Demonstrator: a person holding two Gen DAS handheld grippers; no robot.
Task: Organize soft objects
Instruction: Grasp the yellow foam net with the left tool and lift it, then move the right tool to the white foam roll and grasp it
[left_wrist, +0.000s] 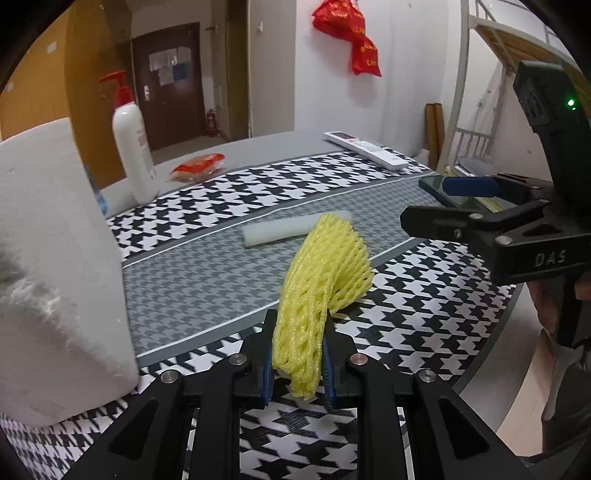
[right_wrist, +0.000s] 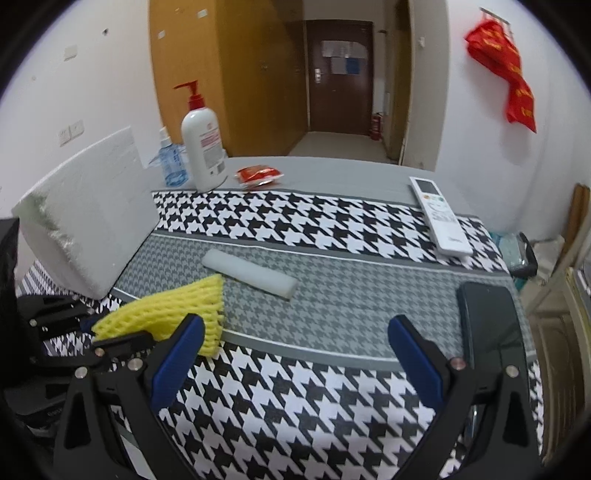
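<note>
The letters "DAS" were seen moulded on the black body of the right gripper (left_wrist: 456, 206) at the right of the left wrist view. Yellow characters were printed on the red bag (left_wrist: 351, 35) hung on the wall at the top, but they could not be read. Red print on the label of the pump bottle (right_wrist: 203, 144) was too small to make out.

The yellow foam net (left_wrist: 317, 280) was pinched between the blue pads of the left gripper (left_wrist: 298, 354) at the lower centre, its free end lifted above the patterned cloth (right_wrist: 295, 398). The right gripper (right_wrist: 295, 354) was held spread wide, nothing between its fingers. A white foam strip (right_wrist: 251, 273) lay on the grey band mid-frame, partly hidden behind the net in the left wrist view. A white foam block (left_wrist: 55, 266) was cut off at the left edge.
</note>
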